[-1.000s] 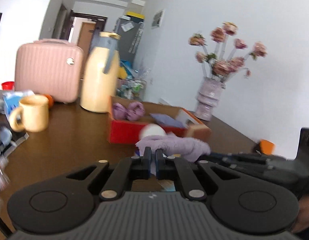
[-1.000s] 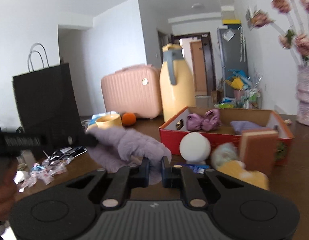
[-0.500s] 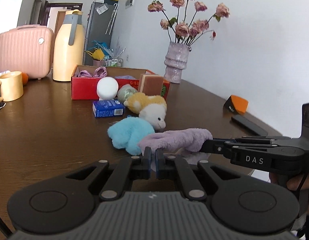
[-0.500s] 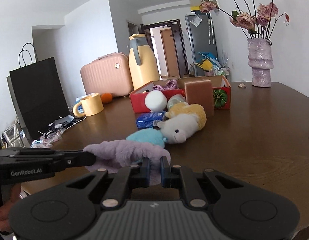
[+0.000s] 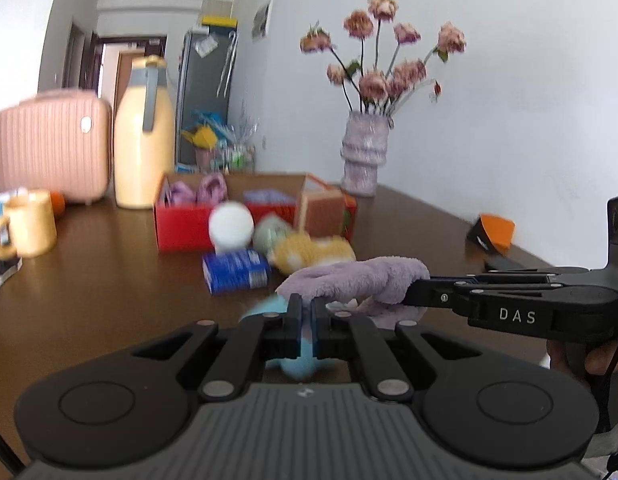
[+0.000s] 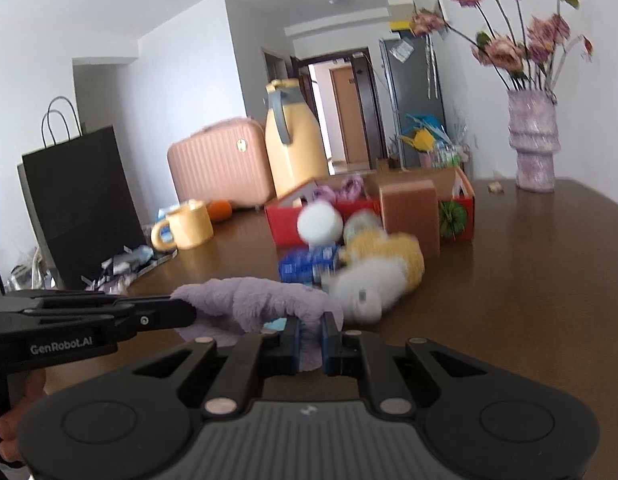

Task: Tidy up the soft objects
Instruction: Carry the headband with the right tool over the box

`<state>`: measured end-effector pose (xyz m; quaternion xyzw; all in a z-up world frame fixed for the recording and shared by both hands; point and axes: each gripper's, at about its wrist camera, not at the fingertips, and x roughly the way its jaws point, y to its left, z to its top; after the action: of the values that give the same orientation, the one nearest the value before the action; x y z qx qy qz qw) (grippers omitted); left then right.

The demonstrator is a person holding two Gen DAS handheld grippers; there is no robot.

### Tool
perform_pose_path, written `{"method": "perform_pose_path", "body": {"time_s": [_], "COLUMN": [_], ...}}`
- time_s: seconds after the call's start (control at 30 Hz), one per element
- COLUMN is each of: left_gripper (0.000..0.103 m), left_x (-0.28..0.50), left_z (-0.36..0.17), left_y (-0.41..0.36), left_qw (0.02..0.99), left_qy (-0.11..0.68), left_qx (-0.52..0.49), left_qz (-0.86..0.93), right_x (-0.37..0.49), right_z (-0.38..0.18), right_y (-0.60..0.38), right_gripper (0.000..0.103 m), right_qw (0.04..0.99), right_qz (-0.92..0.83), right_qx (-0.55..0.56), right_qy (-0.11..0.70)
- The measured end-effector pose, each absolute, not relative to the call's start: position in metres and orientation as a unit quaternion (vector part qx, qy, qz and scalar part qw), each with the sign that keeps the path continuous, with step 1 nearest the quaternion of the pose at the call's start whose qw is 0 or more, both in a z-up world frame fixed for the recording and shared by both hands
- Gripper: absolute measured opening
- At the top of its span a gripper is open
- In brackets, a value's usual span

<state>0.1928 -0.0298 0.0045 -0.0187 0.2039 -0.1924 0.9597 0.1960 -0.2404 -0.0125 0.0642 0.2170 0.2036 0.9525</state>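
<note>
Clamping a fuzzy lilac cloth (image 5: 361,280) at opposite ends, left gripper (image 5: 305,322) and right gripper (image 6: 311,338) hold it above the glossy brown desk (image 5: 89,280). Beyond: blue plush (image 5: 301,360), round white ball (image 5: 231,226), red box (image 5: 181,228).

White letters reading "DAS" are showing on the black plastic arm of the right tongs (image 5: 405,300), beside the fluffy lilac cloth (image 5: 349,280). "GenRobot.AI" is showing in white on the black arm of the left tongs (image 6: 189,314), left of that cloth.
</note>
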Motion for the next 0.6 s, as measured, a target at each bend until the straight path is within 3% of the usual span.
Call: {"method": "perform_pose_path", "body": {"time_s": [0.4,0.6], "left_gripper": [0.005,0.005], "left_x": [0.302,0.41], "left_z": [0.049,0.064], "left_y": [-0.004,0.009], "left_qw": [0.971,0.961], "left_qy": [0.156,0.202], "left_qx": [-0.022,-0.038], "left_qz": [-0.182,-0.184], "right_x": [0.307,0.39], "right_z": [0.039,0.061], "right_y": [-0.223,-0.206], "right_gripper": [0.01,0.01], "right_qw": [0.957,0.957], "right_qz": [0.222,0.223], "right_qx": [0.059,0.035], "right_qy": [0.179,0.182]}}
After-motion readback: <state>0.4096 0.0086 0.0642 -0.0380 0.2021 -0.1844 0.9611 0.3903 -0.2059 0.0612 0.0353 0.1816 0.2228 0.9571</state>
